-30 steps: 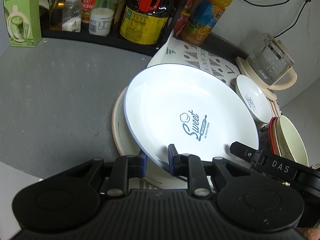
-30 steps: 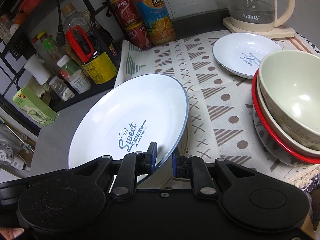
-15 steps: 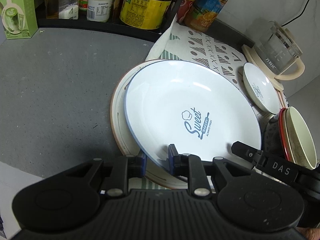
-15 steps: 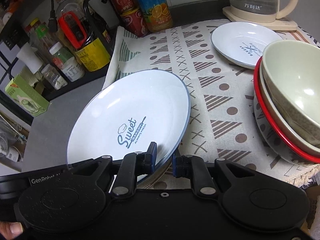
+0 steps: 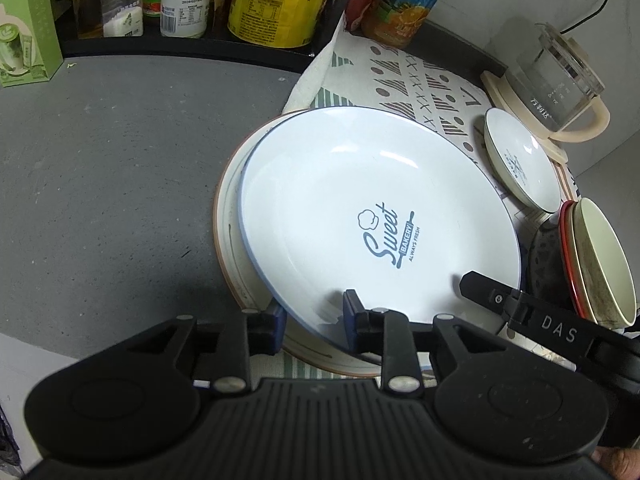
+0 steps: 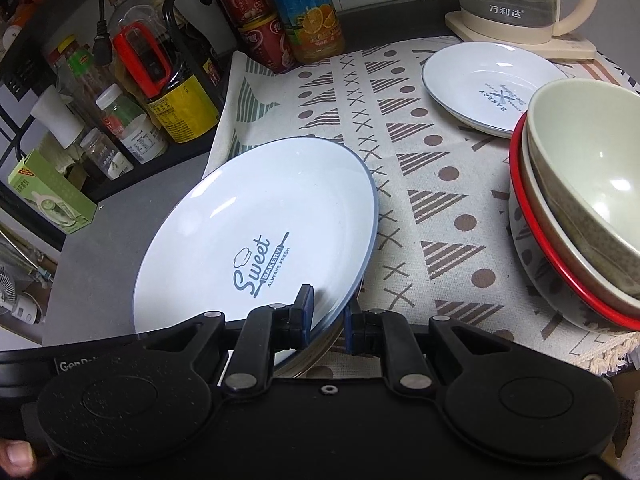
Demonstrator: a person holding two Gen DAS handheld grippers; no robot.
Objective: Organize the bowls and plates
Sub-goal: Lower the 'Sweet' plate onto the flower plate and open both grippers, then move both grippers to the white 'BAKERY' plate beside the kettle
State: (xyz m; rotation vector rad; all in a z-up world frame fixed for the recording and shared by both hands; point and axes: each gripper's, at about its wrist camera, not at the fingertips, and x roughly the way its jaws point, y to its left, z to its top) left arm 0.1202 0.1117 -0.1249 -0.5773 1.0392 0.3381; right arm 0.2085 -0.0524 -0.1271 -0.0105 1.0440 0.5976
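A white plate (image 5: 360, 208) printed "Sweet Bakery" was seen resting on a larger brown-rimmed plate (image 5: 228, 236) at the edge of the grey tabletop (image 5: 100, 184). The left claw (image 5: 312, 320) straddled its near rim, the jaws having just been opening, apparently no longer pressing it. A small plate (image 5: 520, 168) and stacked bowls (image 5: 600, 264) lay to the right.

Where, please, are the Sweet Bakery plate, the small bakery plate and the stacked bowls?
Sweet Bakery plate (image 5: 360, 200): left wrist view, bare white centre above the logo.
Small bakery plate (image 6: 472, 76): right wrist view, inner well.
Stacked bowls (image 6: 592, 184): right wrist view, inside of the top bowl.
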